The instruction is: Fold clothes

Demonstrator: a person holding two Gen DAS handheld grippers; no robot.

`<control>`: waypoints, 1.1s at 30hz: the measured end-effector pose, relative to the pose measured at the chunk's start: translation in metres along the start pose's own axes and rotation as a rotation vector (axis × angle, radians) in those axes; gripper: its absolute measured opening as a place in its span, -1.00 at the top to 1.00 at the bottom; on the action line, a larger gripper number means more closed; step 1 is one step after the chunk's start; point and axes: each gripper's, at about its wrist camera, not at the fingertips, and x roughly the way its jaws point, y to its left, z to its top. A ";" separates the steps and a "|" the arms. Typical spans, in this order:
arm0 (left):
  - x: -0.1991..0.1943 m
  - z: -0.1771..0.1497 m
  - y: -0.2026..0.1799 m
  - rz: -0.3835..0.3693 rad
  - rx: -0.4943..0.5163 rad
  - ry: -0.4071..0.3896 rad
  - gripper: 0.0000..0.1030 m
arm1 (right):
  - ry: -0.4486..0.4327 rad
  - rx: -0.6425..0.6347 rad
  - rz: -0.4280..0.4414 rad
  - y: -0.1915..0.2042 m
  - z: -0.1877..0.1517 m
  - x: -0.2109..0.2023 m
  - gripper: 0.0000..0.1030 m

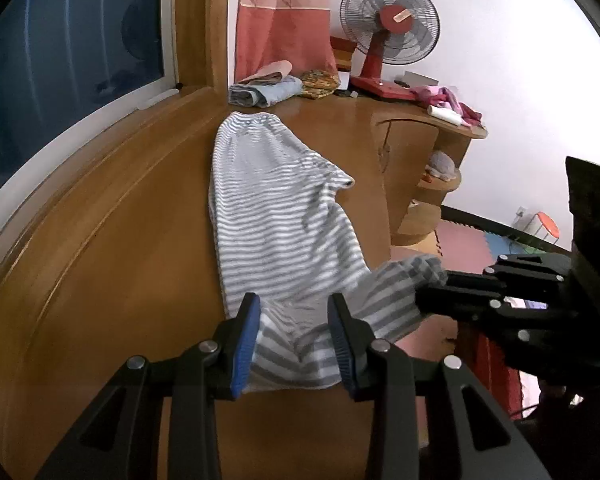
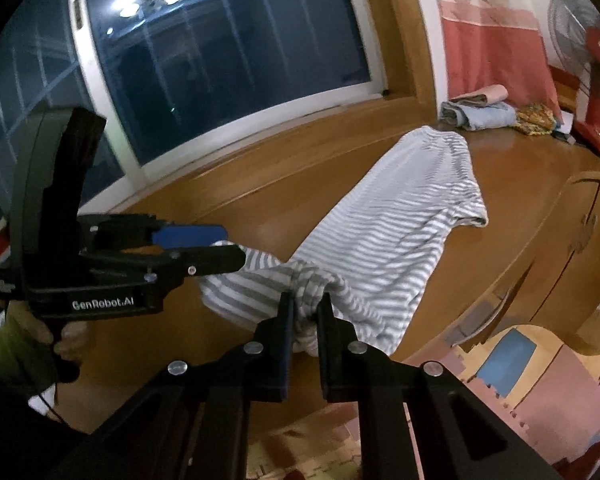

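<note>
A striped shirt (image 1: 276, 208) lies lengthwise on a wooden platform (image 1: 120, 260) under a dark window (image 2: 220, 64), its near hem lifted. The left gripper (image 1: 294, 316) and the right gripper (image 2: 305, 312) each pinch that hem. A red fan (image 1: 388, 40) and folded clothes (image 1: 266, 90) sit by the pink curtain (image 1: 284, 20).

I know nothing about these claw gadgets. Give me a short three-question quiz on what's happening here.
1. True or false: both claws grip the striped shirt.
2. Which end of the shirt is lifted: a) the end near the claws, b) the end near the folded clothes?
3. What red appliance stands on the wooden platform?

Key:
1. True: left claw and right claw both pinch fabric.
2. a.
3. A fan.
</note>
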 end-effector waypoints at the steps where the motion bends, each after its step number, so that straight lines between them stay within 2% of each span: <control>1: 0.003 0.004 0.000 0.007 0.004 0.000 0.37 | -0.003 0.008 0.002 -0.004 0.003 0.002 0.79; 10: 0.049 0.032 0.009 0.046 -0.017 0.031 0.37 | -0.007 0.056 -0.031 -0.040 0.027 0.030 0.79; 13: 0.071 0.034 0.015 0.072 -0.032 0.063 0.37 | 0.025 0.055 -0.041 -0.053 0.032 0.048 0.79; 17: 0.093 0.038 0.027 0.103 -0.105 0.118 0.37 | 0.075 0.047 -0.060 -0.070 0.035 0.076 0.79; 20: 0.091 0.045 0.031 0.114 -0.149 0.113 0.37 | 0.117 0.038 -0.085 -0.081 0.036 0.094 0.79; 22: 0.084 0.049 0.028 0.155 -0.137 0.102 0.37 | 0.139 0.027 -0.094 -0.086 0.036 0.103 0.79; 24: 0.078 0.049 0.026 0.170 -0.131 0.094 0.37 | 0.156 0.023 -0.081 -0.090 0.037 0.110 0.78; 27: 0.080 0.051 0.016 0.141 -0.124 0.109 0.37 | 0.166 0.029 -0.023 -0.099 0.040 0.110 0.71; 29: 0.086 0.051 0.010 0.131 -0.116 0.126 0.37 | 0.144 0.017 -0.007 -0.101 0.046 0.100 0.64; 33: 0.113 0.040 0.005 0.161 -0.128 0.185 0.37 | 0.073 -0.071 0.035 -0.096 0.055 0.078 0.64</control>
